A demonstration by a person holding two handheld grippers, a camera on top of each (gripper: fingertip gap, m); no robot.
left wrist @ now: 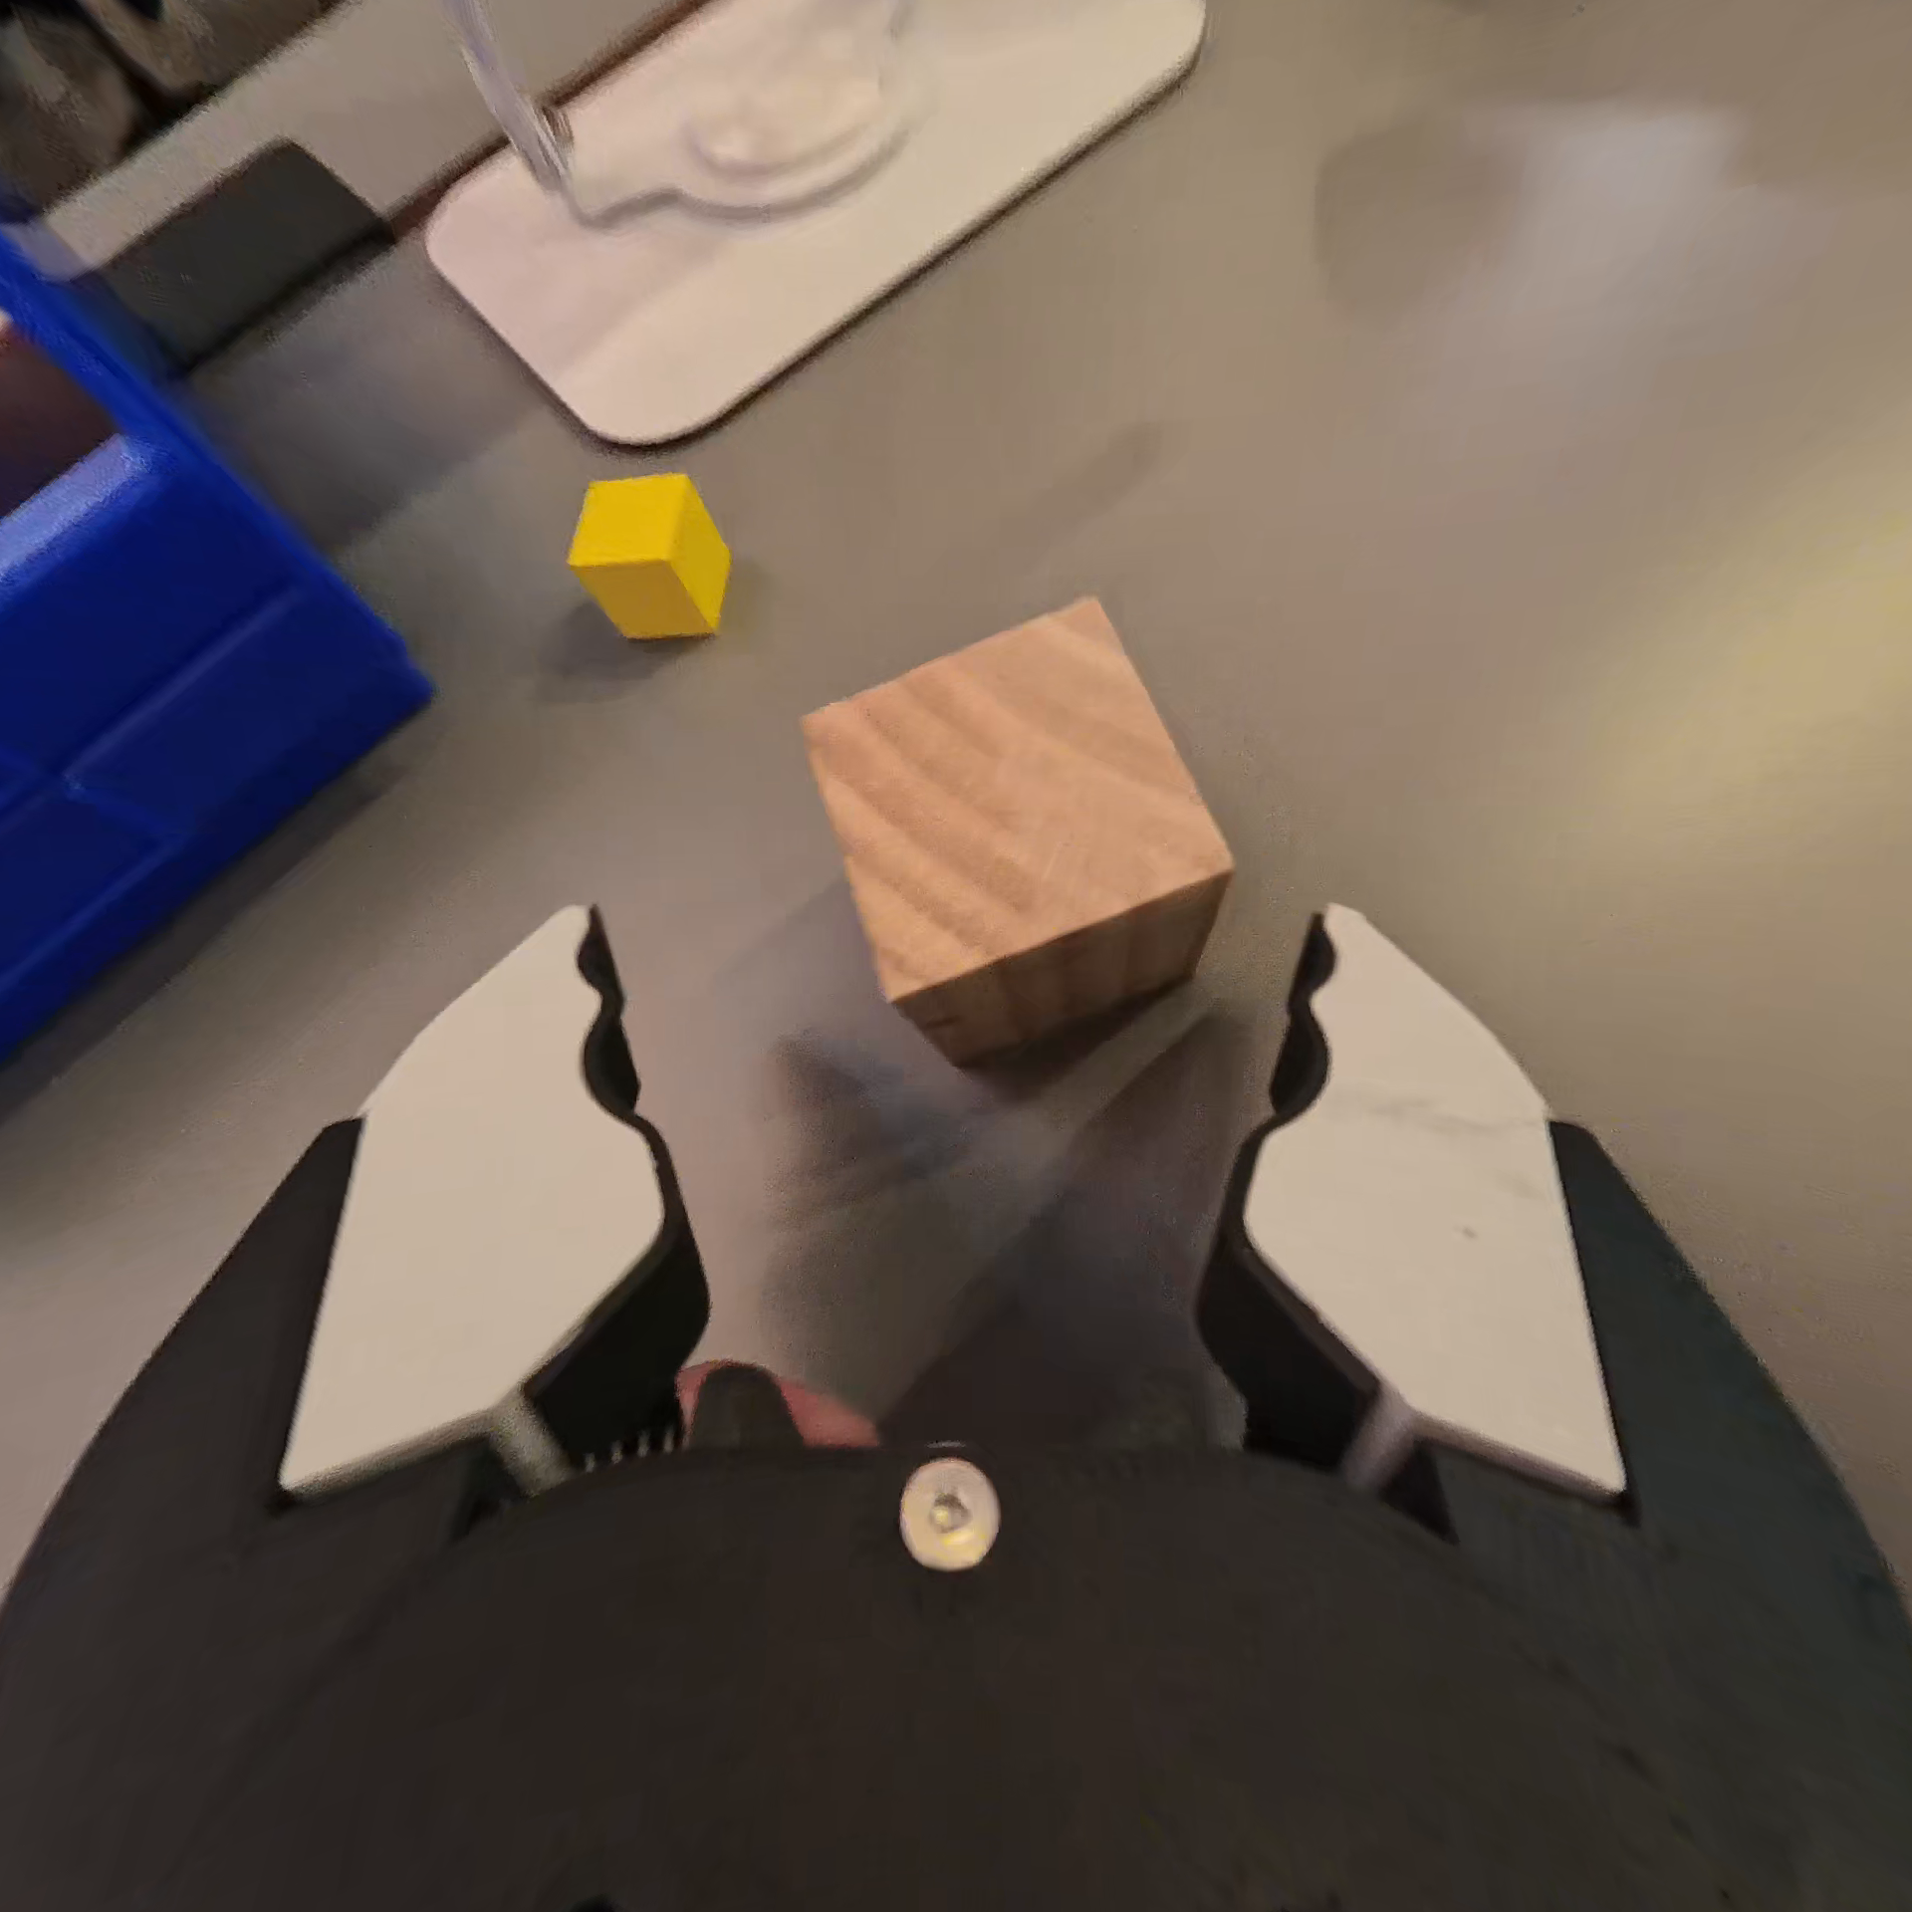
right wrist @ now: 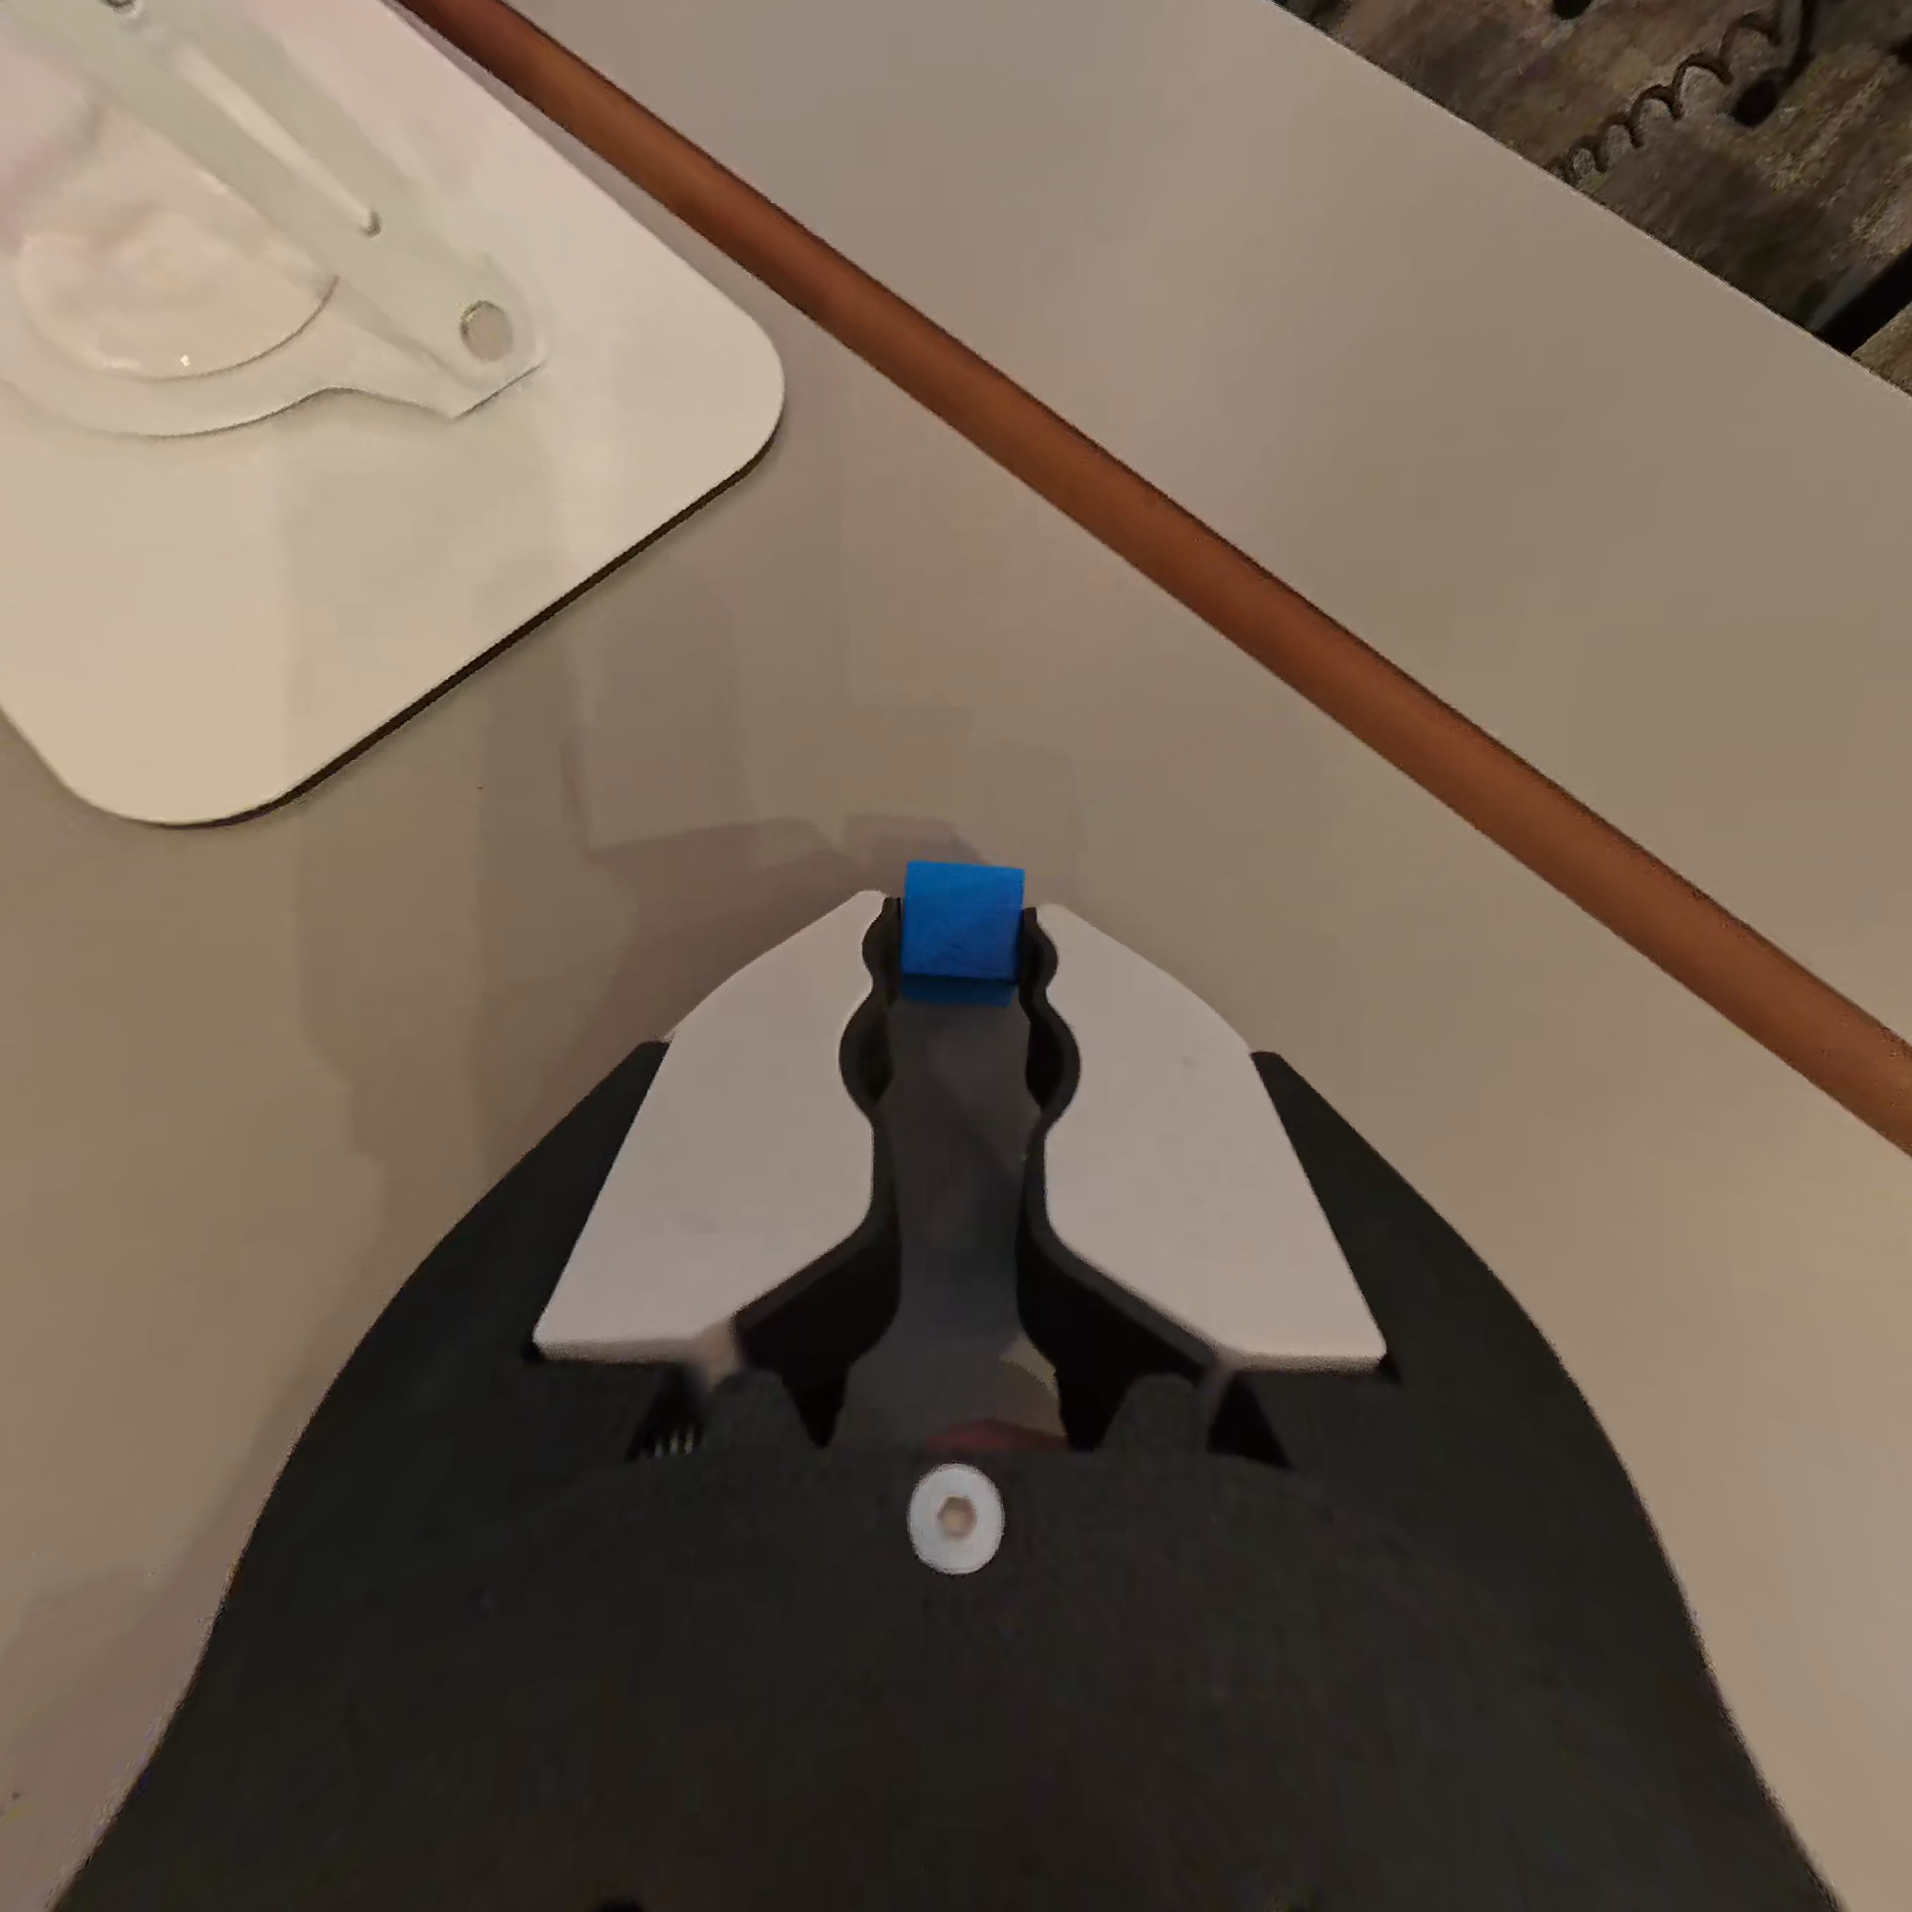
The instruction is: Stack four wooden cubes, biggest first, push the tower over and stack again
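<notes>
Holding my right gripper (right wrist: 962,910) above the grey table (right wrist: 1138,621), I find its two fingers closed on a small blue cube (right wrist: 962,926), which is pinched at the very tips and stands a little proud of them. No part of that cube appears to touch the table, though I cannot confirm the clearance from this angle. A brown strip (right wrist: 1138,497) runs diagonally across the surface beyond the cube. To the left lies a white mat with rounded corners (right wrist: 362,579), carrying a clear plastic piece (right wrist: 310,310).

My left gripper (left wrist: 957,921) is spread wide with nothing between its fingers. Directly ahead of it, resting flat on the table (left wrist: 1500,724) and turned corner-on to me, sits a large plain wooden cube (left wrist: 1019,817); it lies just beyond the fingertips and touches neither. A smaller yellow cube (left wrist: 652,559) stands farther off and to the left, well apart from the wooden one. A blue plastic bin (left wrist: 155,673) occupies the left edge of this view, near the yellow cube but not touching it. The white mat (left wrist: 724,259) lies beyond both cubes, again with the clear piece (left wrist: 724,103) on it. A dark block (left wrist: 238,248) sits behind the bin. The left view is somewhat blurred. I see three cubes in all, none stacked on another
</notes>
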